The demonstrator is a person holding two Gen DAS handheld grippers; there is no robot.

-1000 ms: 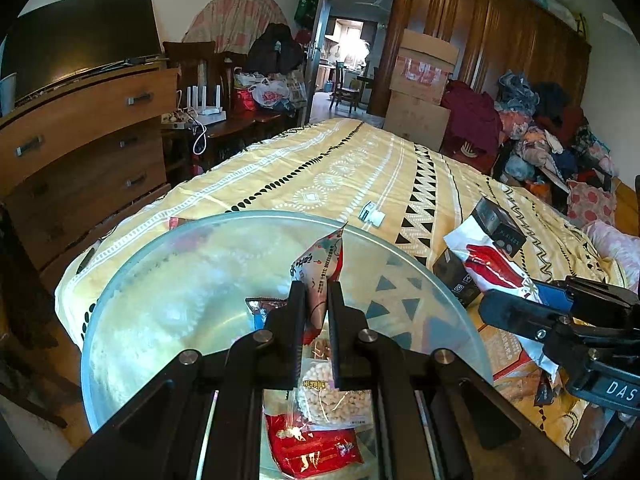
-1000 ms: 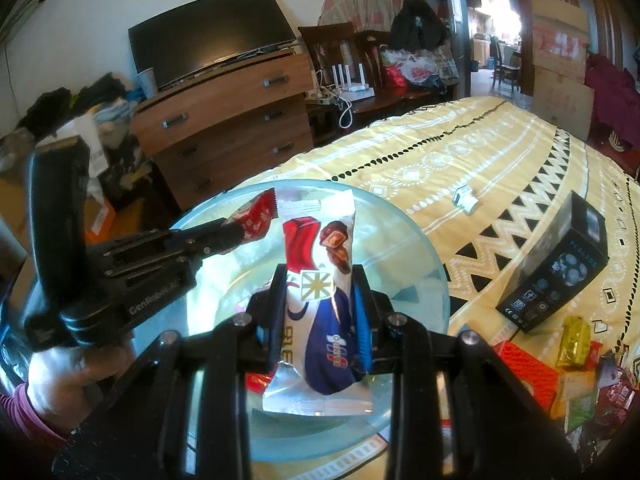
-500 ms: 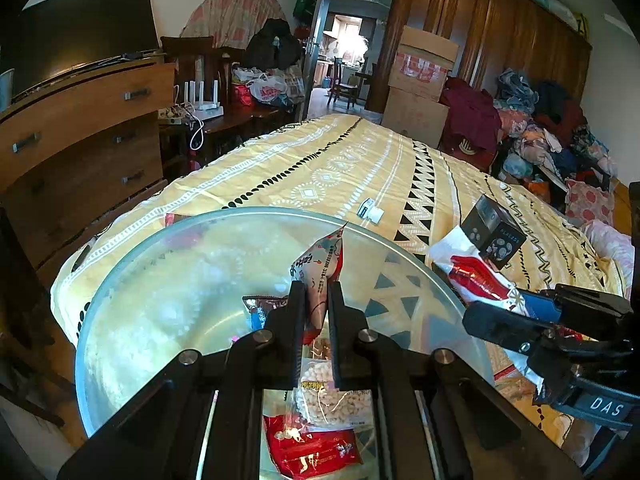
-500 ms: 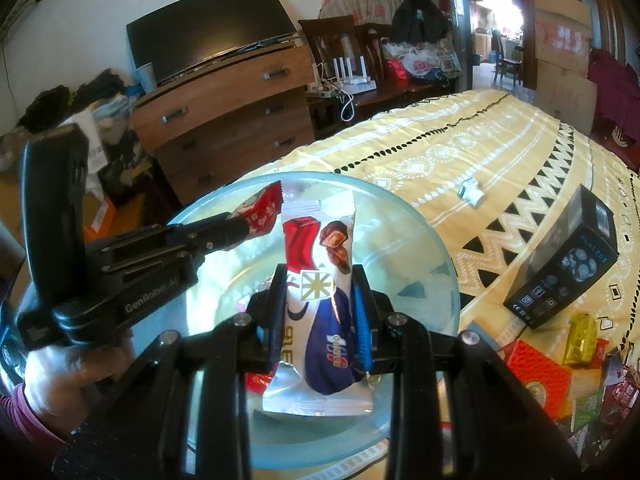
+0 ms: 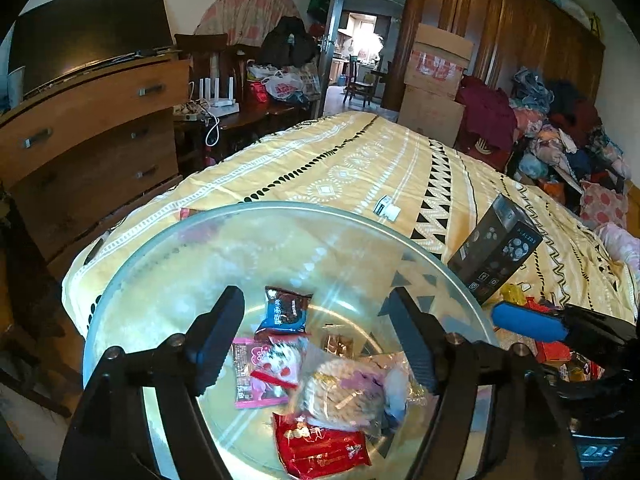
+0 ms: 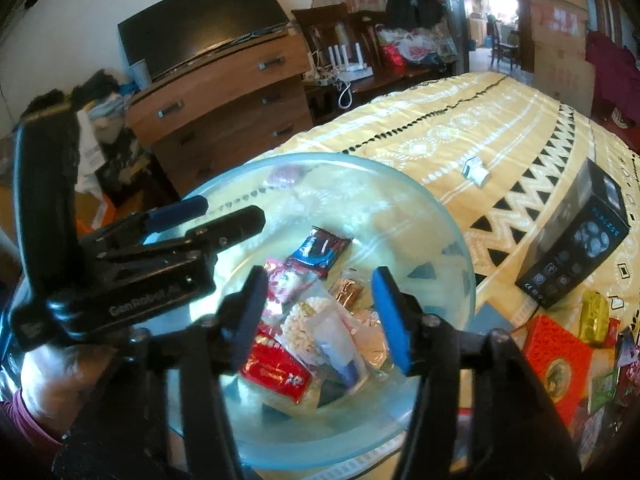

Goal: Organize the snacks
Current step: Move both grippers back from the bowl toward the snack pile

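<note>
Left wrist view: my left gripper (image 5: 316, 344) has just been opening and its jaws now stand wide apart with nothing between them, hanging over the glass bowl (image 5: 132, 280). Below lie the snack packets: a blue cookie packet (image 5: 285, 312), a pink packet (image 5: 260, 372), a clear bag of puffed snacks (image 5: 344, 396) and a red packet (image 5: 324, 448) nearest me. From the right wrist camera, my right gripper (image 6: 320, 316) has likewise just been opening; its jaws are parted and empty above the same heap, where a white and blue packet (image 6: 340, 352) lies tilted on the clear bag. The bowl sits on a yellow patterned bedspread (image 6: 460, 136). To its right stands a black box (image 6: 576, 240), with a gold packet (image 6: 594, 316) and a red box (image 6: 556, 360) near it.
</note>
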